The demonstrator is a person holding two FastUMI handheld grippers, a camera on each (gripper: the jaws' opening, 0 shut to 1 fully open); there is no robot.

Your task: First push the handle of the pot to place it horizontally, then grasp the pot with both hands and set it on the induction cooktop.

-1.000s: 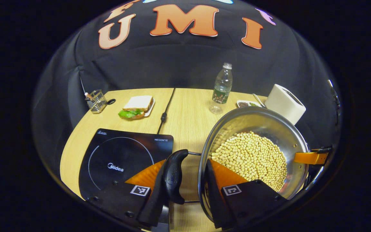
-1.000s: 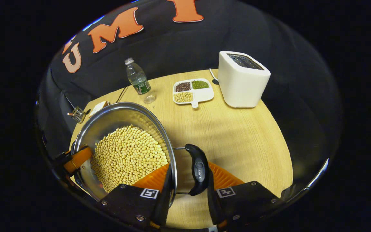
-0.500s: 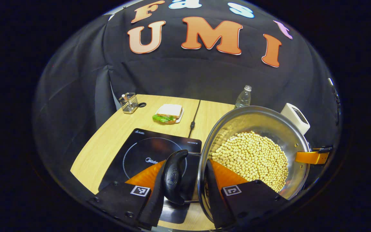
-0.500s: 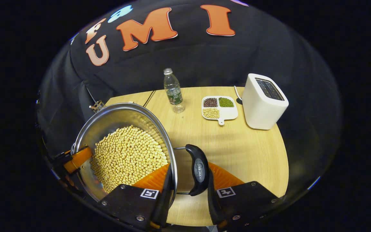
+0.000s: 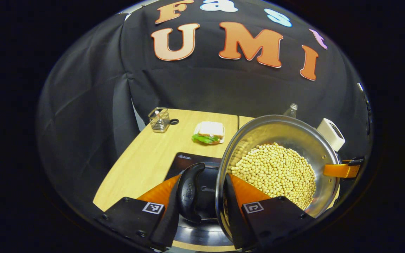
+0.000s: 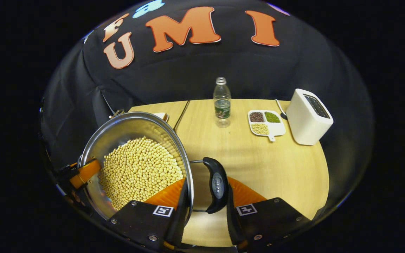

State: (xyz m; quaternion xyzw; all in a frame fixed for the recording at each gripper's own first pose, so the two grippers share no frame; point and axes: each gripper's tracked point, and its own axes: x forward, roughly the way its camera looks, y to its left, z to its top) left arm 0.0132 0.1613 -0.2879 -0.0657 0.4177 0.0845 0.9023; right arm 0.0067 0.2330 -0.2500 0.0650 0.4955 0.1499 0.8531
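Left gripper view: I'm holding the pot (image 5: 294,140) up in the air with my left gripper (image 5: 201,196); its fingers are closing on the pot's black side handle (image 5: 188,191) and the steel rim, one finger outside, one inside on the soybeans (image 5: 274,174). The load looks heavy and loose, and the steel is slick and stiff, so I'm judging the two handles the only safe holds and keeping it level. The induction cooktop (image 5: 188,161) is lying right under the handle, on the near part of the table (image 5: 146,158). Against a second ago, the cooktop is sliding in beneath the pot and the sandwich (image 5: 207,133) and wire caddy (image 5: 159,119) are shifting right. The other gripper's orange finger (image 5: 339,170) is showing at the pot's far rim.

Right gripper view: my right gripper (image 6: 204,200) is clamping the opposite handle (image 6: 216,184) and rim the same way. The bottle (image 6: 222,102), bean tray (image 6: 265,121) and toaster (image 6: 308,117) are drifting right versus earlier, so I'm carrying the pot leftward, not yet set down.
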